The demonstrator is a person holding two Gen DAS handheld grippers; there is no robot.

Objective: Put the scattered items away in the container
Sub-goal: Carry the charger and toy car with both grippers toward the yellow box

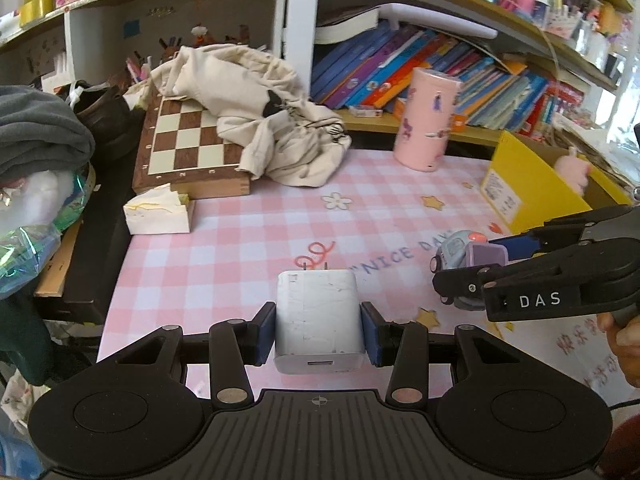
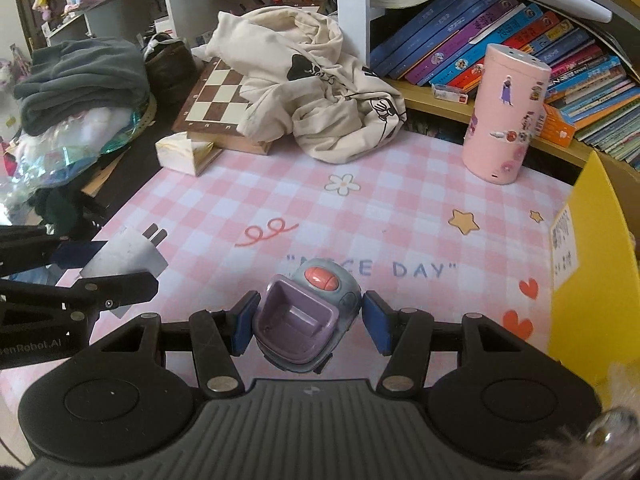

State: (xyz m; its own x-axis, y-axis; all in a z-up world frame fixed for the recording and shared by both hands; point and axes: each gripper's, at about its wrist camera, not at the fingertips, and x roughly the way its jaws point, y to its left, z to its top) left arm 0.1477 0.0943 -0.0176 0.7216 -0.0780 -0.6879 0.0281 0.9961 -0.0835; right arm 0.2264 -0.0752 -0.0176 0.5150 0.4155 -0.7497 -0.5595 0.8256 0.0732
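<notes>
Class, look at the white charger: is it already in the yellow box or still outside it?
Outside. The white charger sits between the left gripper pads above the pink mat; the yellow box stands apart, far right.

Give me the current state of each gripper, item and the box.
Left gripper: shut on white charger.
White charger: gripped, prongs forward.
Right gripper: around toy car, right pad apart.
Toy car: between pads.
Yellow box: open, pink plush inside.
</notes>
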